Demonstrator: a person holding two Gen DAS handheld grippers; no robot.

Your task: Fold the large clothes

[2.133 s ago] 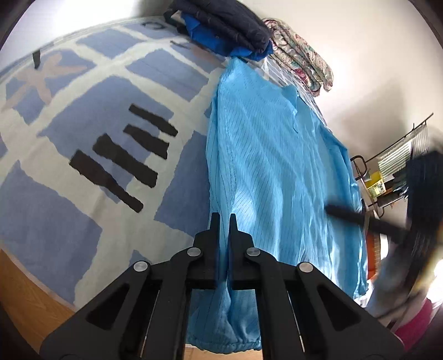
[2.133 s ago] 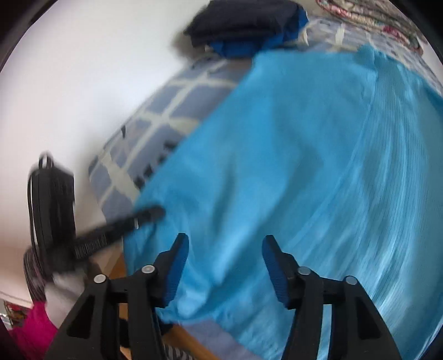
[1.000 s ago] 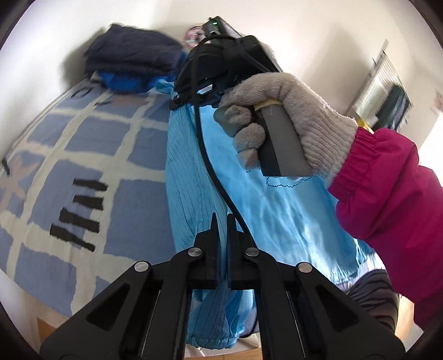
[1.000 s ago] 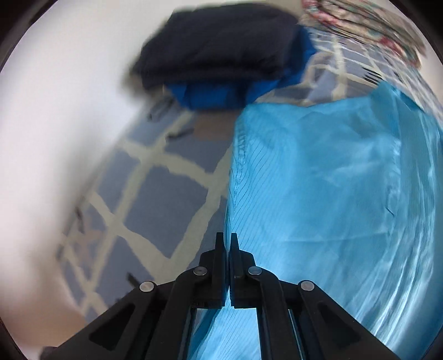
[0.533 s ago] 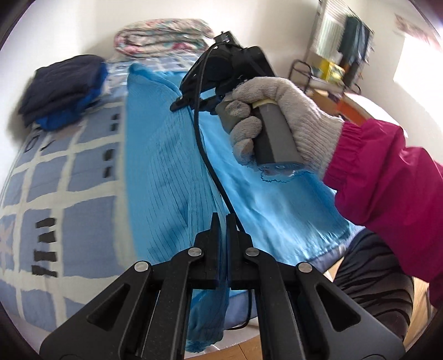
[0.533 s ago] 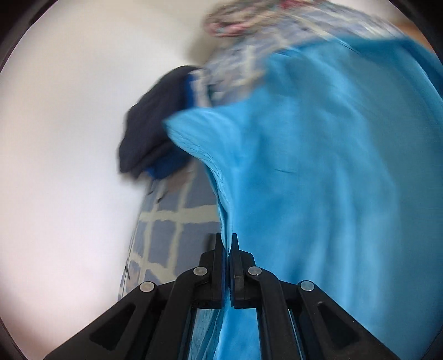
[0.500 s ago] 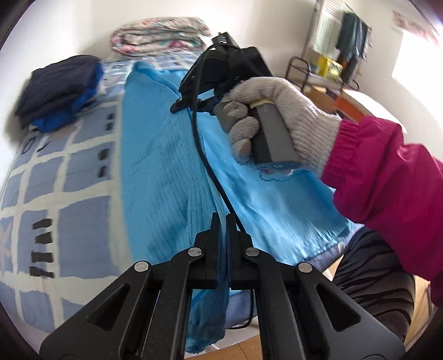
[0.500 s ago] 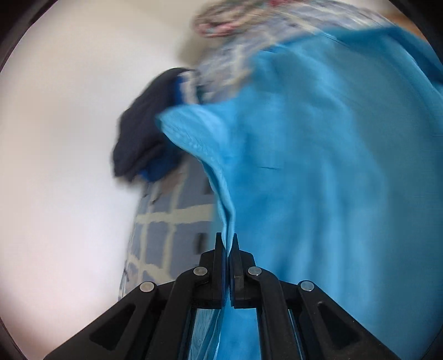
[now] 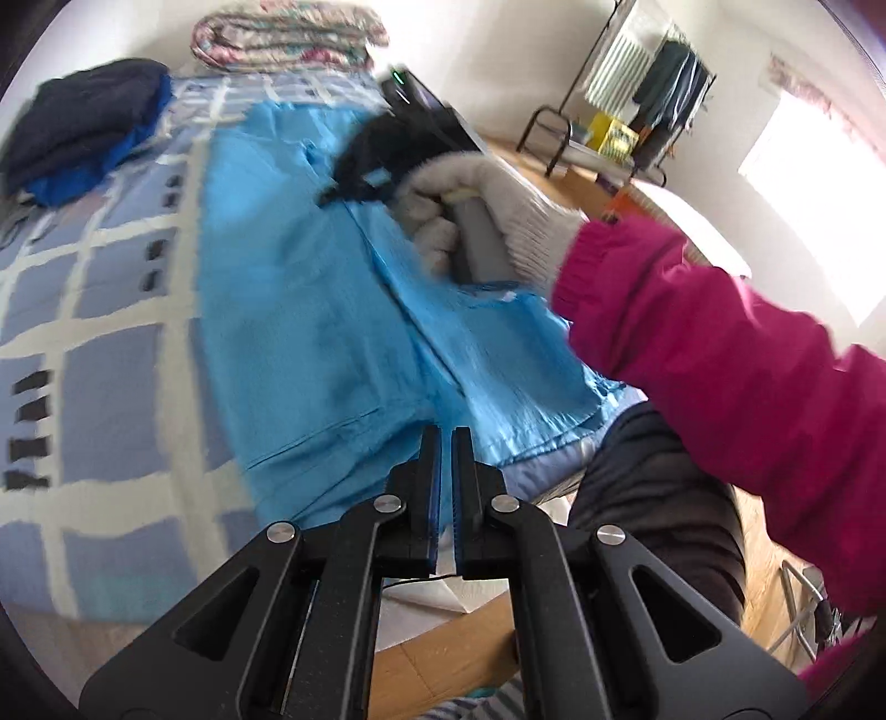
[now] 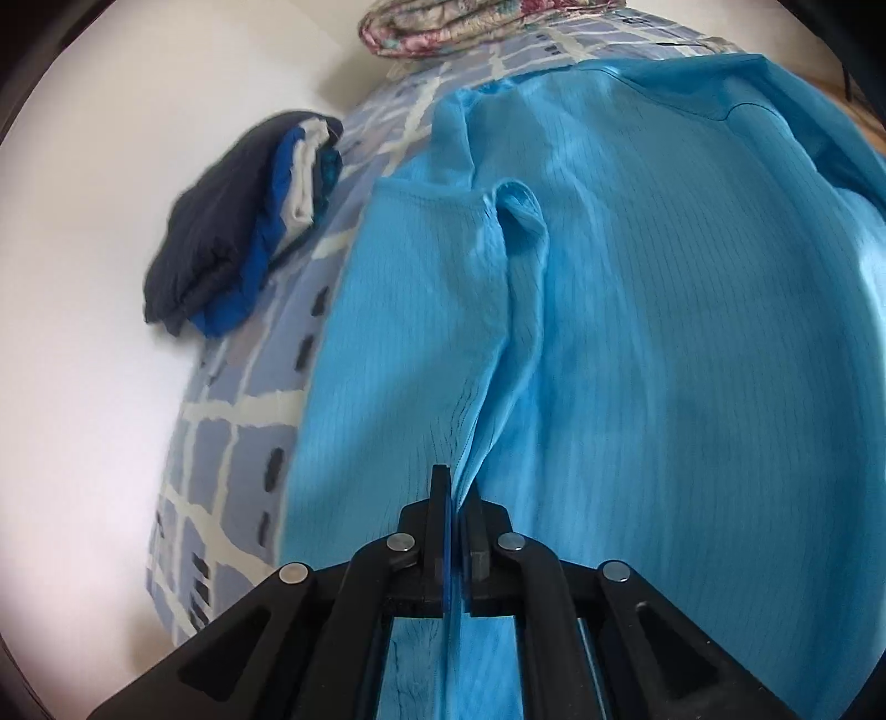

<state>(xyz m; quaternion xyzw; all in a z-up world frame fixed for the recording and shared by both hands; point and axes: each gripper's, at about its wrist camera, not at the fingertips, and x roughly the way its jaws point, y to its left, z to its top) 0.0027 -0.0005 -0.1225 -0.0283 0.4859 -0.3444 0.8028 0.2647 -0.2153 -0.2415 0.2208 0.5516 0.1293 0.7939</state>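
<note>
Two views. Left wrist: left hand-held gripper pressed shut, nothing visibly between the pads; thin bright-blue ribbed garment spread on the blue-and-cream checked bed. Right wrist: right hand-held gripper has just been opening, fold of garment between its pads. Light, limp, slippery-looking; take hems or corners.

Checked bed carries blue garment; dark clothes pile; floral bedding.
</note>
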